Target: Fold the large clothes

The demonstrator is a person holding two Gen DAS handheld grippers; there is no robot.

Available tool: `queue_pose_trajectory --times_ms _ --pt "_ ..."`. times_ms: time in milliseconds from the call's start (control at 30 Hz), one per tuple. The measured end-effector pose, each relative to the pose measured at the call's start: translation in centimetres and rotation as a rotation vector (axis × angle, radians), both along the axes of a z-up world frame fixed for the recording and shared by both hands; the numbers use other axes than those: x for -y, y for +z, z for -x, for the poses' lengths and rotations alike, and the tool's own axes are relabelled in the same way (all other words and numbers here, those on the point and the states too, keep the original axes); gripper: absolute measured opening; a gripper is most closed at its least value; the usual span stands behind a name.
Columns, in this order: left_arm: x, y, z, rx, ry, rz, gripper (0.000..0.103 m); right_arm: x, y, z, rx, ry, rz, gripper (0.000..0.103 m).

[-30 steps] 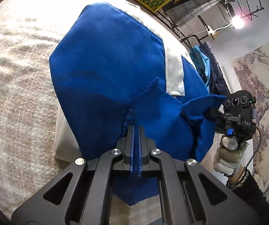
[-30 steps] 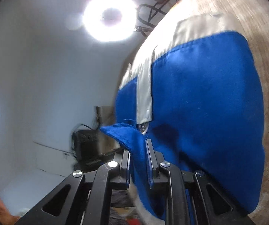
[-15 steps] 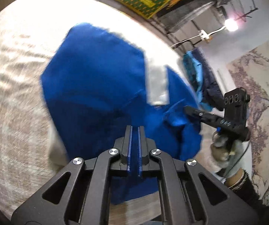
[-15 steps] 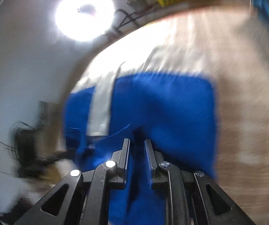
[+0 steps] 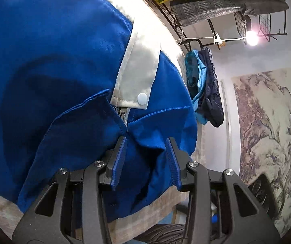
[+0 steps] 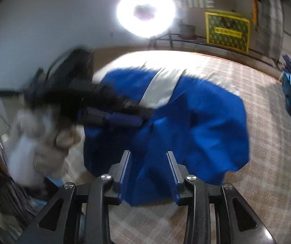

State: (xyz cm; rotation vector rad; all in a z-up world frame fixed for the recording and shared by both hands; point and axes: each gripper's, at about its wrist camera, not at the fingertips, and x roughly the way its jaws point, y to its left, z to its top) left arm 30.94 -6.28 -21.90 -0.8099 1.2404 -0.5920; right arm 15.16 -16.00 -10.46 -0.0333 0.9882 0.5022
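Note:
A large blue garment (image 5: 50, 77) with a white band and a white snap (image 5: 142, 98) lies folded on a beige plaid surface (image 6: 267, 109). My left gripper (image 5: 146, 144) is open, its jaws apart over the garment's near folded edge. My right gripper (image 6: 148, 156) is open too, jaws apart above the near blue edge (image 6: 196, 134). In the right wrist view the left gripper (image 6: 113, 111), held by a gloved hand, shows blurred at the garment's left side.
A rack with hanging dark and light-blue clothes (image 5: 204, 89) stands beyond the far edge. A yellow-green sign (image 6: 226, 31) and a ring light (image 6: 145, 13) stand at the back. A landscape painting (image 5: 267, 122) covers the wall.
Both grippers have opened and let go of the blue garment. The garment's lifted part has dropped flat onto the surface. The right gripper has swung round to face the garment.

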Motion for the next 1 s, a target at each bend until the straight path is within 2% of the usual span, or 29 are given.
queue_pose_trajectory --times_ms 100,200,233,300,333,400,533,600,667,733,767,800,833,900,1000 --pt "0.6 0.2 -0.1 0.008 0.003 -0.005 0.040 -0.8 -1.5 1.1 0.007 0.030 0.059 0.044" --pt "1.3 0.2 0.0 0.012 0.008 -0.022 0.040 -2.1 -2.7 0.9 0.039 0.020 0.189 0.041" --pt "1.5 0.3 0.0 0.015 0.010 -0.026 0.040 -2.6 -3.0 1.0 0.054 0.022 0.253 0.036" --pt "1.7 0.6 0.0 0.026 0.007 -0.035 0.040 -3.2 -3.5 1.3 0.079 0.031 0.337 0.018" --pt "1.8 0.7 0.0 0.031 0.006 -0.042 0.039 -3.3 -3.3 1.6 0.089 0.039 0.351 0.013" --pt "1.6 0.9 0.0 0.040 0.001 -0.063 0.032 -3.1 -2.9 2.1 0.092 0.056 0.347 0.003" --pt "1.1 0.6 0.3 0.046 -0.002 -0.118 0.017 -2.2 -2.3 3.7 0.088 0.108 0.326 0.001" --pt "1.0 0.5 0.6 0.051 -0.012 -0.133 0.015 -1.9 -2.9 3.9 0.088 0.117 0.349 0.001" --pt "0.8 1.1 1.0 0.064 -0.027 -0.143 0.015 -1.6 -2.8 4.1 0.076 0.137 0.323 0.001" --pt "0.5 2.5 1.6 0.093 -0.042 -0.133 0.015 -1.3 -1.6 4.0 0.071 0.192 0.267 0.006" --pt "0.3 3.2 1.7 0.113 -0.047 -0.128 0.015 -0.8 -0.5 4.1 0.083 0.208 0.229 0.013" --pt "-0.2 4.4 1.8 0.145 -0.047 -0.129 0.015 -0.3 0.6 3.6 0.094 0.214 0.183 0.025" --pt "-1.0 5.5 1.9 0.182 -0.038 -0.128 0.015 0.3 1.6 3.4 0.106 0.208 0.138 0.029" --pt "-2.4 7.3 1.5 0.247 -0.013 -0.159 0.015 1.9 3.5 2.2 0.140 0.156 0.053 0.029" --pt "-5.5 8.9 -0.2 0.321 0.096 -0.249 0.015 3.9 4.2 -0.8 0.181 0.029 0.035 0.031"
